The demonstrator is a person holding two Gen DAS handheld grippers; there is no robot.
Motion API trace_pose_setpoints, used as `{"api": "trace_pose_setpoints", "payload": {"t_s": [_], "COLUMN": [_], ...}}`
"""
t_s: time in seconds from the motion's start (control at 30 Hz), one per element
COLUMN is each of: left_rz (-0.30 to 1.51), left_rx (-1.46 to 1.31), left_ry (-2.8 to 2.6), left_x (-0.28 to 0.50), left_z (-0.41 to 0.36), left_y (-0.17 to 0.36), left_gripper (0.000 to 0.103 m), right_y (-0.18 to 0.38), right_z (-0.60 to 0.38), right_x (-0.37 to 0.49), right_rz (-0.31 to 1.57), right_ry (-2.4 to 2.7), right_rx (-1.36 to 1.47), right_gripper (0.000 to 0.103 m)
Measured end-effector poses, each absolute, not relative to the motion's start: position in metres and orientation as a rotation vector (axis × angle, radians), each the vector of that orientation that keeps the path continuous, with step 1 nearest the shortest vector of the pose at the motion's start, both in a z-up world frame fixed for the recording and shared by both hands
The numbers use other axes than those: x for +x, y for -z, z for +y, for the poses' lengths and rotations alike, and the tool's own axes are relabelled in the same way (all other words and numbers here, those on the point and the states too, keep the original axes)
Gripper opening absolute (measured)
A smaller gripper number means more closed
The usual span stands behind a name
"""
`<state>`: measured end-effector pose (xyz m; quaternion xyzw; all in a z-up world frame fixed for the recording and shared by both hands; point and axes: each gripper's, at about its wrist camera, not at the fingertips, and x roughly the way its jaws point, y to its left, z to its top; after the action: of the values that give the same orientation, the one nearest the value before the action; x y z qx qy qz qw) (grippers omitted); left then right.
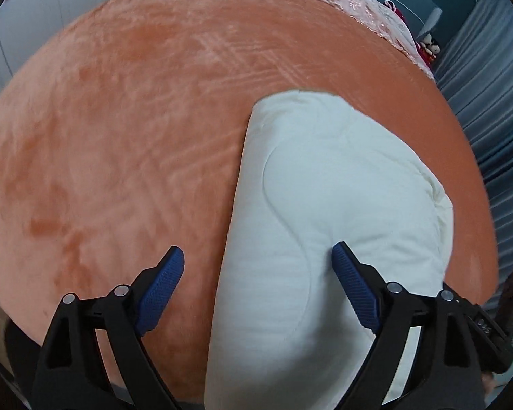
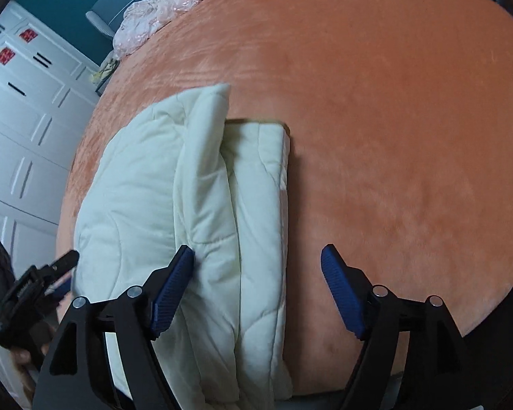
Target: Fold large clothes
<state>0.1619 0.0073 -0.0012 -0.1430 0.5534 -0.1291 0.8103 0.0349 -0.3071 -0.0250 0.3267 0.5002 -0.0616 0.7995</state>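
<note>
We see the folded white quilt (image 1: 328, 212) at the orange bed's (image 1: 136, 119) near edge; left gripper (image 1: 258, 263) and right gripper (image 2: 258, 259) jaws spread, holding nothing.

Surface: bed (image 1: 119, 136) covered by an orange plush blanket (image 2: 393, 119).
On blanket, near edge: folded white quilt (image 1: 325, 205), several layers stacked, one fold raised along the top.
On bed, far end: crumpled pink lace cover (image 2: 160, 7).
</note>
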Motion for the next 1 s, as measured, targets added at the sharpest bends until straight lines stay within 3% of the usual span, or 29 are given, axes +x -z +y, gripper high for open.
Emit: {"api": "trace_pose_setpoints", "payload": {"t_s": [0.13,0.3,0.37,0.5,0.6,0.7,1.0], "left_rz": [1.249,1.220,1.218,1.151,1.065,0.976,0.774], "left_rx": [-0.512,-0.398,-0.395,-0.334,-0.246,-0.189,-0.161], "left_ry": [0.387,0.415,0.405,0.394,0.394,0.401,0.385], "left_x": [0.138,0.130,0.132,0.131,0.125,0.127,0.200], "left_z": [0.020,-0.005,-0.008,-0.017,-0.027,-0.033,-0.036], "left_y": [0.021,0.022,0.021,0.002,-0.020,-0.045,-0.089], "left_gripper": [0.086,0.095,0.094,0.076,0.064,0.057,0.054], "right_y": [0.046,0.067,0.067,0.045,0.015,-0.017,-0.069], "right_z": [-0.313,-0.310,-0.307,-0.295,-0.280,-0.270,-0.264], "right_x": [0.027,0.040,0.044,0.051,0.059,0.074,0.167], "right_rz": [1.097,1.114,1.103,1.075,1.035,0.947,0.761], "right_ry": [0.056,-0.042,-0.050,-0.041,-0.017,-0.011,-0.039], "right_rx": [0.929,1.082,1.078,0.922,0.738,0.600,0.466], "right_gripper": [0.075,0.074,0.067,0.035,0.023,0.020,0.020]}}
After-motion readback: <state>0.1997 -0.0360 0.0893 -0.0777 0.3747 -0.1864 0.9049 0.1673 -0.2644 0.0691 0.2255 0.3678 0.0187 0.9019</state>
